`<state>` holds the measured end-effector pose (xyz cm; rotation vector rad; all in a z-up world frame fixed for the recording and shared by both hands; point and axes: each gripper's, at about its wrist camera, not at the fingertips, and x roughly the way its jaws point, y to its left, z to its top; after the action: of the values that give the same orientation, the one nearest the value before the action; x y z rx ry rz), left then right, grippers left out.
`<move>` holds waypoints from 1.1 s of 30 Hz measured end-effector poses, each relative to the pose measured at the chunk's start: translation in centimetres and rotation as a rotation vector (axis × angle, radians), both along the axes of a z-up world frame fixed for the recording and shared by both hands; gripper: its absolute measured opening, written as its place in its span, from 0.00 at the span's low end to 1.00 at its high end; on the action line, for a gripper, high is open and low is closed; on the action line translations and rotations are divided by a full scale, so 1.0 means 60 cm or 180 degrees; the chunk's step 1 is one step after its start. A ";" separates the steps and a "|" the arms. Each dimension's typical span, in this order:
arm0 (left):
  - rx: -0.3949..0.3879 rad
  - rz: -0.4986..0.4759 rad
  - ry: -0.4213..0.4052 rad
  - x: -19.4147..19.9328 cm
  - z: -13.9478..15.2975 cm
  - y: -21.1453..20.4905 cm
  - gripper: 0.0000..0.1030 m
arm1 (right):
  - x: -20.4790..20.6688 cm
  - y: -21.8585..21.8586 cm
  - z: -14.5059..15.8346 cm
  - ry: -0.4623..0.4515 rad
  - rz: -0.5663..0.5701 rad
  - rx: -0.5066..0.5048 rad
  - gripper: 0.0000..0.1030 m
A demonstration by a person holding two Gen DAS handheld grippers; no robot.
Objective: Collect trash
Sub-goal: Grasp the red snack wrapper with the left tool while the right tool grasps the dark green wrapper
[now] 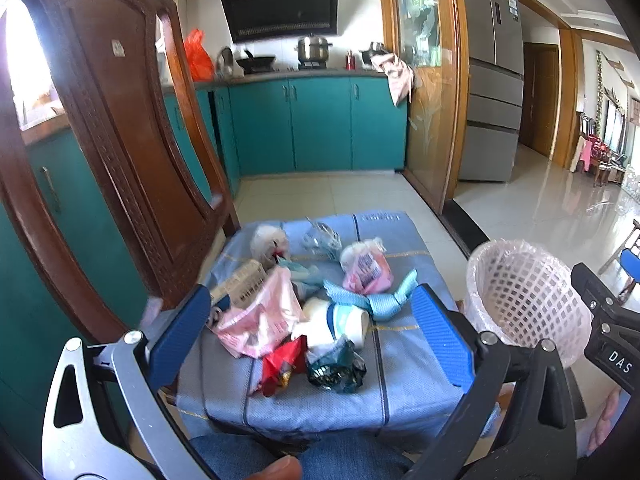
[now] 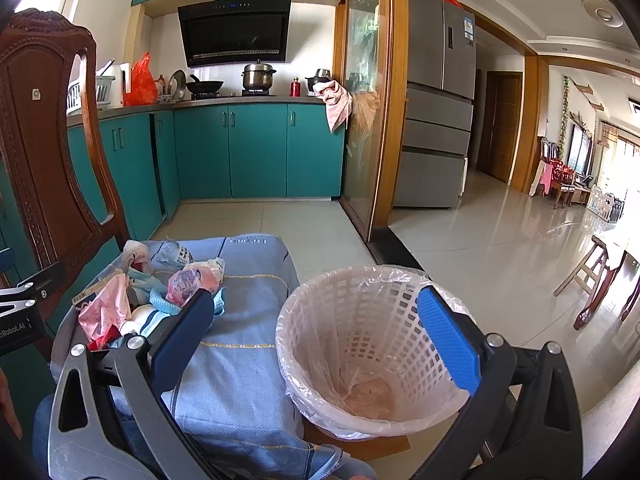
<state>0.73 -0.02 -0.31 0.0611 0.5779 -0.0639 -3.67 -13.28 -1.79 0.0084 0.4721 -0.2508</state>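
- Handling looks easy: trash pile [image 1: 304,312] on the blue cloth [image 1: 400,372], left of the lined white basket [image 2: 360,344], is mostly crumpled wrappers and film, so light, soft and slippery.
- Pinch the pink bag [image 1: 260,320] at a bunched fold; the white tub [image 1: 340,320] looks stiffer, take it across the body.
- Left gripper [image 1: 312,320] spread wide over the pile, holding nothing; right gripper [image 2: 320,320] spread wide over the basket, empty.
- Readable: "DAS" on the right tool; wrapper print too blurred, probably.

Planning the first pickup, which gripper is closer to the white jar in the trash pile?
Left. The left gripper is open around the white jar; the right gripper hangs off to the side over the bin.
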 end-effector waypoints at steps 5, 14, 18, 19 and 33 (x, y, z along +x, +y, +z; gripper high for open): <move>0.0109 0.0071 0.0264 0.028 -0.037 0.023 0.97 | 0.021 -0.004 -0.030 0.0254 0.0045 0.0057 0.97; 0.0174 0.0175 0.0721 0.016 -0.117 0.124 0.72 | 0.091 0.085 -0.139 0.0811 0.0960 0.0455 0.49; 0.0151 0.0173 0.0901 0.015 -0.147 0.152 0.69 | 0.135 0.163 -0.165 0.0964 0.1532 0.0682 0.53; 0.0191 0.0185 0.0929 0.017 -0.154 0.156 0.73 | 0.144 0.178 -0.169 0.0993 0.1624 0.0689 0.57; 0.0074 -0.0050 0.1285 0.074 -0.215 0.135 0.91 | 0.182 0.207 -0.222 0.1336 0.2031 0.0941 0.27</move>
<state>5.20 8.10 -13.21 0.0760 0.9819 -0.0857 7.23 -0.85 -15.09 0.0935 0.8975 0.4556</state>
